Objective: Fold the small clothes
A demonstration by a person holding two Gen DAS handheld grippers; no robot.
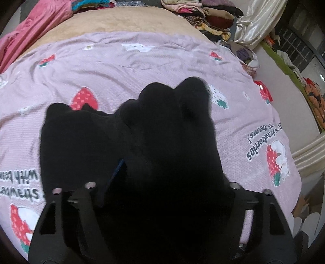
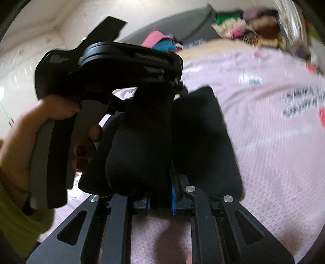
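Both grippers have a grip on the same black garment (image 1: pixel 162 142) over the middle of the bed, which is covered by a pink strawberry sheet (image 1: pixel 142 65). The left gripper (image 1: pixel 160 188) is buried in bunched fabric, jaws clamped on it. The right gripper (image 2: pixel 160 195) has its blue pads (image 2: pixel 173 193) pinched on another fold, lifted off the sheet. A pile of clothes (image 1: pixel 213 16) sits at the bed's far edge.

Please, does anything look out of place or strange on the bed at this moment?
Nothing looks damaged or spilled. The black garment is bunched up, not flat, above the pink strawberry sheet, and it hides the jaws in the left wrist view. Unfolded clothes lie heaped at the far edge of the bed.
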